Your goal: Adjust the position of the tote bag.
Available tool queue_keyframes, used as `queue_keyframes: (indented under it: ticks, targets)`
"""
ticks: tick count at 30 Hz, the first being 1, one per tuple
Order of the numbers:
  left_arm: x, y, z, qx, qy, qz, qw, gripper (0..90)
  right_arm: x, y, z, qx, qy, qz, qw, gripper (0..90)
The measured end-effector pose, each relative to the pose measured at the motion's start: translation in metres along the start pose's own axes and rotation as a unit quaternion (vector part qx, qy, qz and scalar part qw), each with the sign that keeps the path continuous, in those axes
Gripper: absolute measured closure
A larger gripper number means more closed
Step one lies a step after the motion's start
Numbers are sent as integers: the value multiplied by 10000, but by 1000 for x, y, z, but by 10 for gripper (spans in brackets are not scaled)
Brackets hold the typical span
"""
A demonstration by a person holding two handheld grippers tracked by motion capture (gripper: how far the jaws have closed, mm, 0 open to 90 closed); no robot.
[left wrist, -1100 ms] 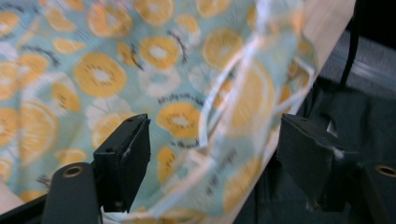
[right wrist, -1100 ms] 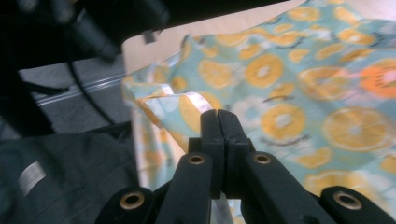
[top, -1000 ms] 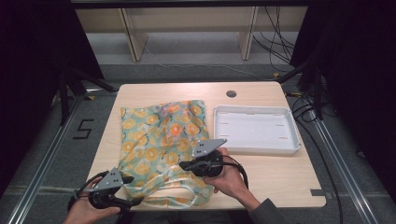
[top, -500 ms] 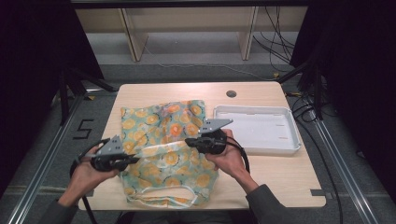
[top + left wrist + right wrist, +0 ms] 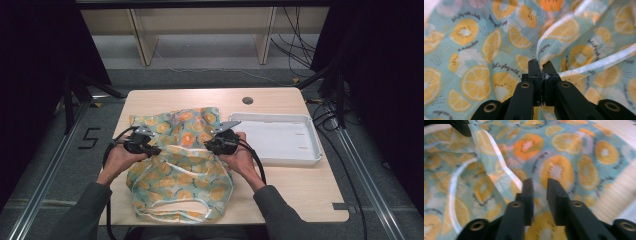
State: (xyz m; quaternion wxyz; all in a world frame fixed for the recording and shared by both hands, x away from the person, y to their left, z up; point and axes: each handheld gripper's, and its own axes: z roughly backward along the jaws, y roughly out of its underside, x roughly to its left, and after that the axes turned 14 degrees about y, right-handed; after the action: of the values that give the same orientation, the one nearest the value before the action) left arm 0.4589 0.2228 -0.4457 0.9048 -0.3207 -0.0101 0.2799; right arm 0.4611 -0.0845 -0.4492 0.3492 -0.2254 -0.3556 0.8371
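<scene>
Wood-topped table (image 5: 300, 200), pale and rectangular, seen from above, with a person's two forearms in grey-green sleeves reaching in from the near edge. Nearest the person lies the white-trimmed edge of a cloth bag (image 5: 185, 180), pale blue and printed with orange and yellow citrus slices; it sits left of the table's middle, its long axis running from the near edge away toward the far side, slightly rumpled and partly lifted in the middle. The left gripper (image 5: 154, 149) holds the bag at its left side: in the left gripper view its two black jaws are pressed together on a raised fold of the cloth with a white trim (image 5: 574, 66) running off beside them. The right gripper (image 5: 212, 145) is at the bag's right side; in the right gripper view its jaws stand a little apart, having just been opening, with the printed cloth (image 5: 564, 152) lying beyond them and nothing pinched between the pads. Black cables trail from both grippers back over the hands. Just right of the bag, near the right hand, a shallow white tray (image 5: 307, 127) lies flat on the table. Farther off, a small dark round hole (image 5: 247, 100) sits near the far edge. Beyond the table are a grey floor, wooden shelf legs, loose cables and dark curtains at both sides.
</scene>
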Motion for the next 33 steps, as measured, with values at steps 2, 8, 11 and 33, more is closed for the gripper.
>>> queue_keyframes:
  ticks: [2,8,11,33]
  targets:
    - [4,1,-1,79,-133,31,9999,874,1,-3,14,-117,145,151,9997,658]
    - [13,10,0,-37,-198,269,9994,874,25,-3,57,-272,-502,429,9974,612]
    - [16,12,2,-33,-213,214,9995,873,42,5,58,-165,-793,672,9944,599]
    - [20,35,14,-292,-159,628,9975,689,65,29,25,500,-593,1670,9829,900]
